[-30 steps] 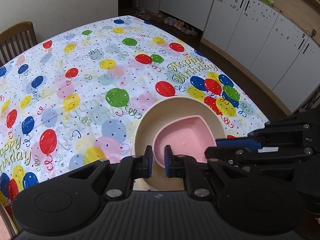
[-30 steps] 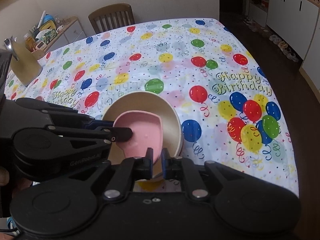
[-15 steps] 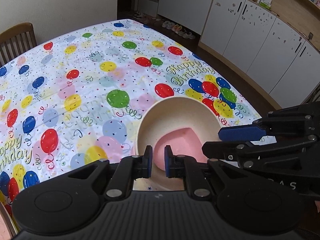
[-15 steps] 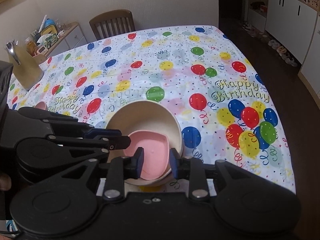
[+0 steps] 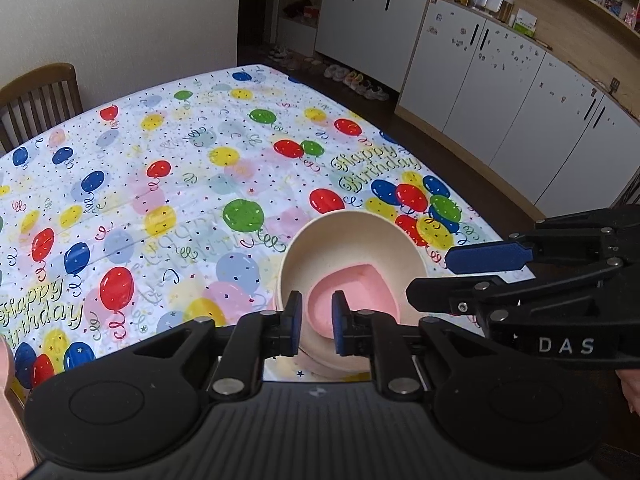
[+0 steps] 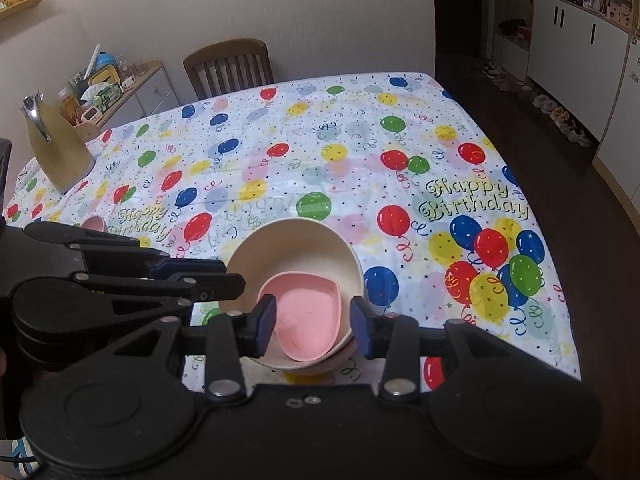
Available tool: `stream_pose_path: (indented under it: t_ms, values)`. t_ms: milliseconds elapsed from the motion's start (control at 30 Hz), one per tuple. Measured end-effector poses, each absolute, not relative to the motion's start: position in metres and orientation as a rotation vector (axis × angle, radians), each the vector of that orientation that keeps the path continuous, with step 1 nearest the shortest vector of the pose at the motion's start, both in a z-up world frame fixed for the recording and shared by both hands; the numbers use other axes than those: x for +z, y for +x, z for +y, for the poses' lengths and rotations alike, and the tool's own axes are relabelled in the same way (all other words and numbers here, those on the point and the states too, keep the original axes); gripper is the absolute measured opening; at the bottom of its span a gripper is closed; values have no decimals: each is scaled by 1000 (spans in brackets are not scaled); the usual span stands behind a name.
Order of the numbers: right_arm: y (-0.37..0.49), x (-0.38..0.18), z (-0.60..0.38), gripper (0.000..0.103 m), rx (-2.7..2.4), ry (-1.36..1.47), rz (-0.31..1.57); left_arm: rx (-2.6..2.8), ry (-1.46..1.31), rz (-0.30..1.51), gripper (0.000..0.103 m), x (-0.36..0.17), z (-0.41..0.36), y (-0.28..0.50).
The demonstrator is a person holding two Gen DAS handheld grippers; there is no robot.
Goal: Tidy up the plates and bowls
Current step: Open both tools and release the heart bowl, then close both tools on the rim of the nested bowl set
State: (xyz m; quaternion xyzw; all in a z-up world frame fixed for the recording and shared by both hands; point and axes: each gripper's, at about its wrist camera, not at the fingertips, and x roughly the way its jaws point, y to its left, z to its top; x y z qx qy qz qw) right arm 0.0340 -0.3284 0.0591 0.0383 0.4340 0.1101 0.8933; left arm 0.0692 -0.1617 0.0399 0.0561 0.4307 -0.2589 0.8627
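Both tongs just parting, left tongs narrowly, right tongs wider, apparently clear of pink bowl.

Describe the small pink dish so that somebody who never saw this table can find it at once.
Look at the near edge of the balloon-printed birthday tablecloth. A round cream bowl stands there, and the small pink rounded-square dish lies inside it. It is the only pink thing nested in the bowl.

Bare tablecloth beyond cream bowl, jug at far left, chair behind
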Motion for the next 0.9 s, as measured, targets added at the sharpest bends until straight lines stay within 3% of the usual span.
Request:
stream_pose_path:
  t_ms: [133,267,333,400,433,667,767,900]
  values:
    - [24,68,-329,47,251,77,852,-548,114,886,21,44,-157,61]
    - [14,75,-329,59,249,71,815,-540,110,865,31,48,-150,52]
    - [8,77,-329,64,250,67,797,-521,106,847,43,50,-147,48]
    - [4,78,-328,66,255,60,791,-490,107,817,63,52,-145,41]
    - [1,78,-328,67,259,57,786,-478,104,805,65,52,-144,38]
    - [-11,72,-324,90,244,40,772,-451,52,791,69,44,-137,21]
    - [-14,70,-325,103,226,37,750,-441,43,789,78,39,-135,20]
    - [-9,63,-330,103,196,64,766,-424,29,792,80,34,-133,27]
